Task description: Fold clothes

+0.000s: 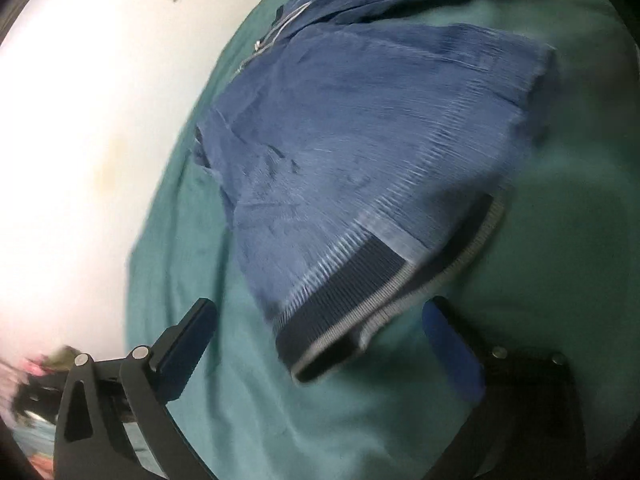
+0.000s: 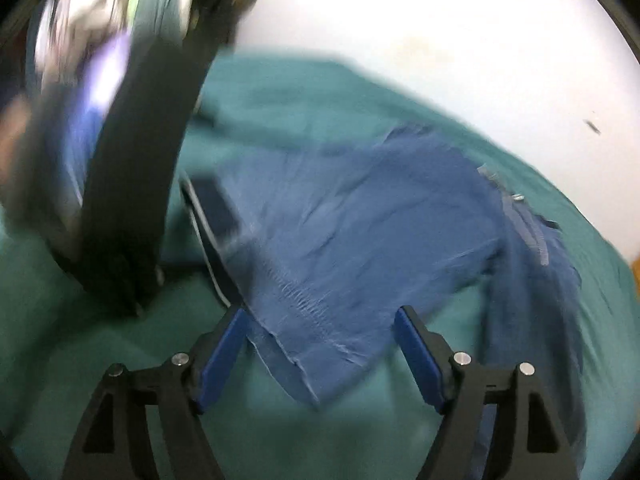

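Note:
A blue zip-up jacket [image 1: 360,152] lies spread on a teal cloth [image 1: 560,240]. Its dark ribbed hem band with a grey edge [image 1: 360,312] lies between my left gripper's fingers, near the tips. My left gripper [image 1: 320,324] is open and holds nothing. In the right wrist view the jacket [image 2: 380,232] lies ahead, and a folded corner of it reaches between the fingers. My right gripper [image 2: 320,332] is open and holds nothing. The left gripper's black body [image 2: 132,168] stands at the left of that view, beside the hem band [image 2: 216,208]. Both views are blurred.
The teal cloth [image 2: 80,340] covers the surface under the jacket. A white wall [image 1: 80,120] rises behind it and also shows in the right wrist view [image 2: 440,40]. Blurred clutter [image 1: 36,380] shows at the lower left.

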`<state>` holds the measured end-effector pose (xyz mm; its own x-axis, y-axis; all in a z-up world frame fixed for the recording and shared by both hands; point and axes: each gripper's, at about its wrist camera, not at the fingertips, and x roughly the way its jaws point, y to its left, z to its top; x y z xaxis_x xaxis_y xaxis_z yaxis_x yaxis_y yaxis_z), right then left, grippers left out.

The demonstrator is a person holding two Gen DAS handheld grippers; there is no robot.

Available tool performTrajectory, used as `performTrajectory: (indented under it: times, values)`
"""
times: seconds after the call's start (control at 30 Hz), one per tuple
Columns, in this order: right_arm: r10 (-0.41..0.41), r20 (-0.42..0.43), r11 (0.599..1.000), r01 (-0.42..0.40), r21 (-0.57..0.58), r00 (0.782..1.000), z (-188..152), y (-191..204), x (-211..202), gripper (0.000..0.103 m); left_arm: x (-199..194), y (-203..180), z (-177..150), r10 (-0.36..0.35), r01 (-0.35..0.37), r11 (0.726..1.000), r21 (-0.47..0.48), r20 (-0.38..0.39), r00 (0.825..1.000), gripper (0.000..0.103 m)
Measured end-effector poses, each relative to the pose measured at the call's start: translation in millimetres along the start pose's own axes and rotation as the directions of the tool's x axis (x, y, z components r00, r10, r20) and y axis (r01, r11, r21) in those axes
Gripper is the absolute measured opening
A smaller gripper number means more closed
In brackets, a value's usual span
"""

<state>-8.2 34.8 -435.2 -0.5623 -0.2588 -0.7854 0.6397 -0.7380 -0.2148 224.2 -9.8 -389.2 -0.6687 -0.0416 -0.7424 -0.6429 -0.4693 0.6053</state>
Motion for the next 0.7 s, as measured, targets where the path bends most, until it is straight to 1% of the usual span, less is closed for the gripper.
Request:
performTrajectory:
  times: [0.03, 0.07, 0.1, 0.13, 0.17, 0.2, 0.23, 0.27, 0.33, 0.4, 0.43, 0.47, 0.53, 0.57, 0.6, 0.63, 0.67, 0.7]
  values:
    - [0.034, -0.012, 0.999, -0.034, 0.018, 0.999, -2, -3, 9, 0.025, 5, 6, 2, -0.023, 0.023, 0.999, -0.026, 0.008, 1.000, 0.103]
    - [0.001, -0.003, 0.999, -0.001, 0.037, 1.000, -3, -8, 8, 0.014, 10, 11, 4, -0.043, 0.044, 0.998, -0.053, 0.018, 0.999, 0.103]
    - [-0.047, 0.010, 0.997, 0.046, 0.057, 0.999, -5, -14, 4, 0.011, 13, 16, 7, -0.082, 0.084, 0.993, -0.089, 0.025, 0.996, 0.094]
    - [-0.077, 0.022, 0.995, 0.076, 0.063, 0.997, -7, -18, -1, 0.009, 17, 21, 9, -0.124, 0.128, 0.984, -0.126, 0.033, 0.992, 0.082]
    - [-0.112, 0.030, 0.992, 0.109, 0.070, 0.993, -10, -23, -9, 0.008, 14, 20, 8, -0.135, 0.139, 0.981, -0.131, 0.043, 0.990, 0.035]
    - [-0.147, 0.036, 0.987, 0.144, 0.077, 0.988, -13, -29, -17, 0.007, 10, 17, 6, -0.138, 0.144, 0.981, -0.129, 0.052, 0.989, 0.024]
    - [-0.170, 0.040, 0.983, 0.166, 0.075, 0.985, -15, -31, -23, 0.005, 7, 14, 4, -0.141, 0.148, 0.981, -0.127, 0.062, 0.988, 0.021]
    - [-0.169, 0.033, 0.984, 0.166, 0.063, 0.985, -16, -30, -26, 0.004, 3, 11, 2, -0.145, 0.153, 0.980, -0.124, 0.071, 0.987, 0.011]
    - [-0.159, 0.015, 0.987, 0.158, 0.035, 0.987, -20, -27, -32, 0.004, -5, 6, -1, -0.151, 0.161, 0.980, -0.119, 0.090, 0.984, 0.008]
    - [-0.076, -0.043, 0.997, 0.076, 0.003, 0.996, -23, -21, -27, 0.004, -12, 0, -5, -0.158, 0.170, 0.979, -0.114, 0.109, 0.981, 0.006]
    - [-0.069, -0.063, 0.998, 0.069, -0.004, 0.996, -24, -17, -25, 0.004, -17, -5, -8, -0.157, 0.168, 0.981, -0.101, 0.107, 0.982, 0.006]
    - [-0.073, -0.064, 0.997, 0.072, -0.008, 0.995, -24, -18, -25, 0.004, -17, -6, -12, -0.143, 0.151, 0.985, -0.080, 0.100, 0.985, 0.006]
    - [-0.082, -0.058, 0.997, 0.081, -0.017, 0.995, -24, -21, -26, 0.006, -19, -9, -12, -0.107, 0.112, 0.993, -0.047, 0.090, 0.990, 0.010]
    - [-0.087, -0.054, 0.996, 0.086, -0.021, 0.995, -24, -23, -26, 0.016, -23, -11, -8, -0.088, 0.092, 0.995, -0.040, 0.089, 0.992, 0.015]
    - [-0.093, -0.052, 0.996, 0.092, -0.015, 0.994, -22, -27, -27, 0.026, -27, -12, -4, -0.068, 0.072, 0.997, -0.034, 0.088, 0.994, 0.033]
    - [-0.093, -0.059, 0.995, 0.095, 0.027, 0.994, -20, -39, -28, 0.046, -31, -14, 1, -0.049, 0.052, 0.998, -0.028, 0.087, 0.995, 0.043]
    - [-0.092, -0.067, 0.992, 0.097, 0.075, 0.993, -19, -53, -29, 0.050, -35, -16, 5, -0.030, 0.032, 0.999, -0.021, 0.086, 0.996, 0.059]
    - [-0.076, -0.083, 0.986, 0.088, 0.145, 0.994, -20, -69, -32, 0.051, -38, -17, 10, -0.010, 0.012, 1.000, -0.015, 0.085, 0.996, 0.068]
